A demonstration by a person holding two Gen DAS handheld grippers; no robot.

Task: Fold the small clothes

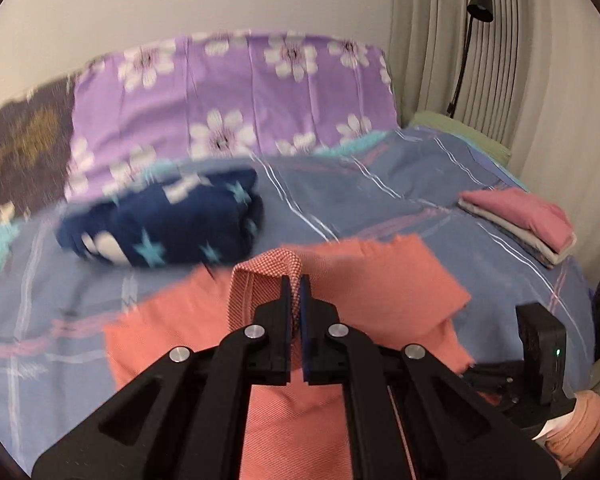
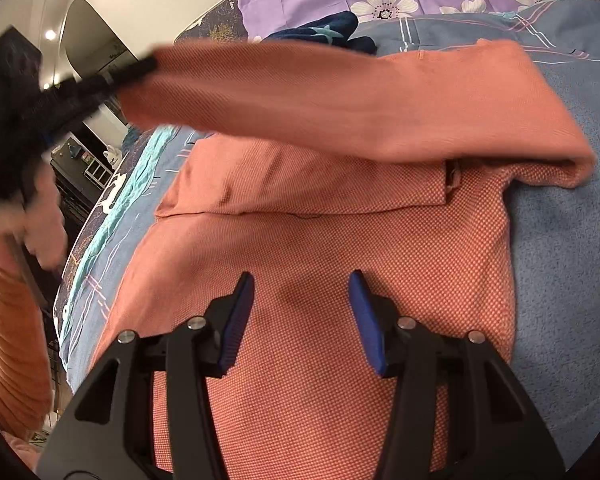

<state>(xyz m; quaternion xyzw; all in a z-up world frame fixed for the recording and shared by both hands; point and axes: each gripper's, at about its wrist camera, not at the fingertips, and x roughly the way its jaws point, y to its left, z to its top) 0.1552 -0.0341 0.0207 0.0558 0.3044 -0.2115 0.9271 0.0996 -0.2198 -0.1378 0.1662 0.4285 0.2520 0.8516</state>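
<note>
Two grippers work over a salmon-orange garment (image 2: 340, 240) spread on a bed (image 1: 380, 200). Nearest, the right gripper (image 2: 300, 320) hovers just above the cloth's middle, jaws parted and empty. The left gripper (image 1: 294, 300) has its jaws clenched on a hem strip, lifting one side so it drapes across the rest. The fabric looks light, soft and floppy; edges and corners seem the best places to pinch. Farther off lie a navy star blanket (image 1: 160, 224) and folded clothes (image 1: 520, 224).
</note>
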